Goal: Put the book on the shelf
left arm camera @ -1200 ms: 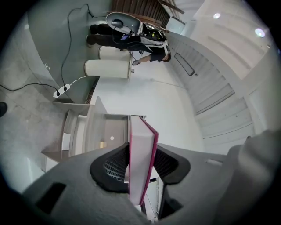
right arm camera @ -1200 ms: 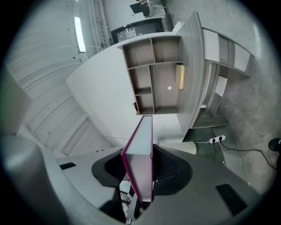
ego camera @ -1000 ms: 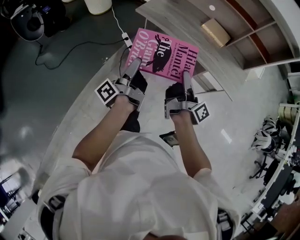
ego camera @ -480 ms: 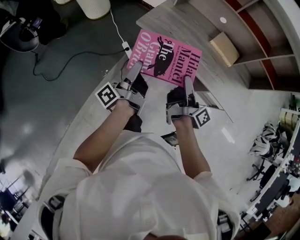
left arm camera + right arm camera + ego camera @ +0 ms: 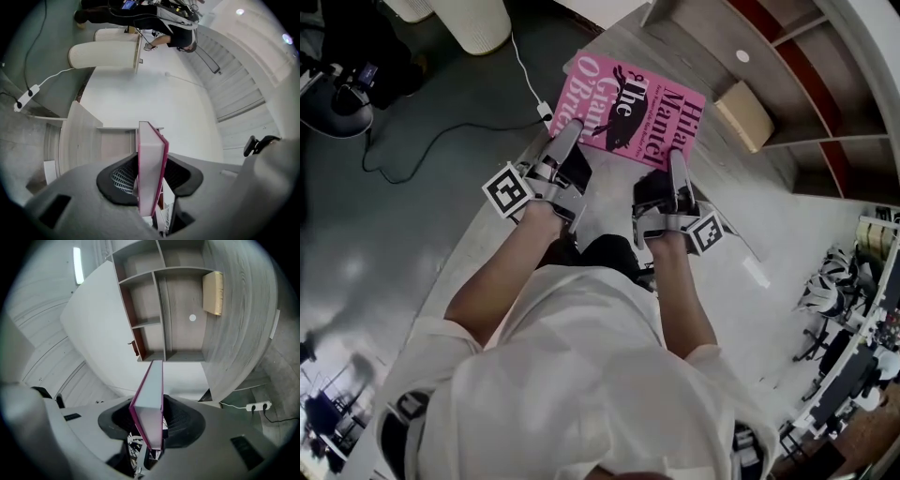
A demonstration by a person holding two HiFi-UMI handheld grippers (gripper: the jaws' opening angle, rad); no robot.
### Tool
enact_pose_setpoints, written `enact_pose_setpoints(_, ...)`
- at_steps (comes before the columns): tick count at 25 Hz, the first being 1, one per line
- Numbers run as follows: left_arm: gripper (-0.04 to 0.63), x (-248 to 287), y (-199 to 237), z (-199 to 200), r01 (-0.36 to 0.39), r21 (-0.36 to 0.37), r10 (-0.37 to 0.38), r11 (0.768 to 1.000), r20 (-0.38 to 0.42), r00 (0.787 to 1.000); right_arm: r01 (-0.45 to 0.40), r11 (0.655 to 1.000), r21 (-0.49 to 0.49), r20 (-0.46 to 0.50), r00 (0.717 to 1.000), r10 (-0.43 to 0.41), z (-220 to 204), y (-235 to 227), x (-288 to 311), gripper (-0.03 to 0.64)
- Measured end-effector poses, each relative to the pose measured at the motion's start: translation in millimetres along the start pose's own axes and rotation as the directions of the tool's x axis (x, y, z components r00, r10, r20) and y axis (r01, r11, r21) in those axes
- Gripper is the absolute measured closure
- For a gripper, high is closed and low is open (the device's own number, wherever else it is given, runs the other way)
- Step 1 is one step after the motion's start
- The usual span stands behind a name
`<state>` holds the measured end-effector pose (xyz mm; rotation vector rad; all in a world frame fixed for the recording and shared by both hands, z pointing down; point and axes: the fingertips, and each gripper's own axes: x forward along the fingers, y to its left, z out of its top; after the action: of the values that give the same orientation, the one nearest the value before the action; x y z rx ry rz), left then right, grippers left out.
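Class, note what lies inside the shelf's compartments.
A tan box and a small white dot show inside the shelf; the book covers its near part in the head view.

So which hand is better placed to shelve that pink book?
Probably the right gripper: it and the left gripper both clamp the book, but the shelf lies on its side.

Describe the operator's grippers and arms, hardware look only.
Left gripper and right gripper: silver-grey and black, with long tapered fingers. Each carries a cube of black-and-white square markers. The gripper views show dark ribbed pads set in smooth grey shells. No cables show on them. The person wears a white short-sleeved shirt.
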<state>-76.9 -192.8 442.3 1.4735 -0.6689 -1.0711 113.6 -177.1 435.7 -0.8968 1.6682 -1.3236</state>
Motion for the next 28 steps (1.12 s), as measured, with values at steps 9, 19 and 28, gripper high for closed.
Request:
enact_pose_setpoints(9, 0.443, 0.3, 2.3, 0.1, 0.088, 0.019, -0.088, 0.996, -0.029, 0.996, -0.095, 0.994, -0.047, 0.014, 0.995, 0.096, -2.8, 0.5, -0.3, 0.463)
enact_pose_setpoints(19, 0.444, -1.5, -5.7, -0.2, 0.128, 0.072, -0.124, 0.989, -0.068, 0.99, -0.186, 0.981, -0.055, -0.019, 0.983, 0.185, -4.2, 4.5, 2.9, 0.462)
enact_pose_setpoints(28, 0.444, 3.8, -4.4, 0.5, 0.073, 0.037, -0.069, 0.997, -0.105, 0.992, -0.114, 0.992, -0.061, 0.012, 0.993, 0.115, -4.4, 4.9, 0.2, 0.462)
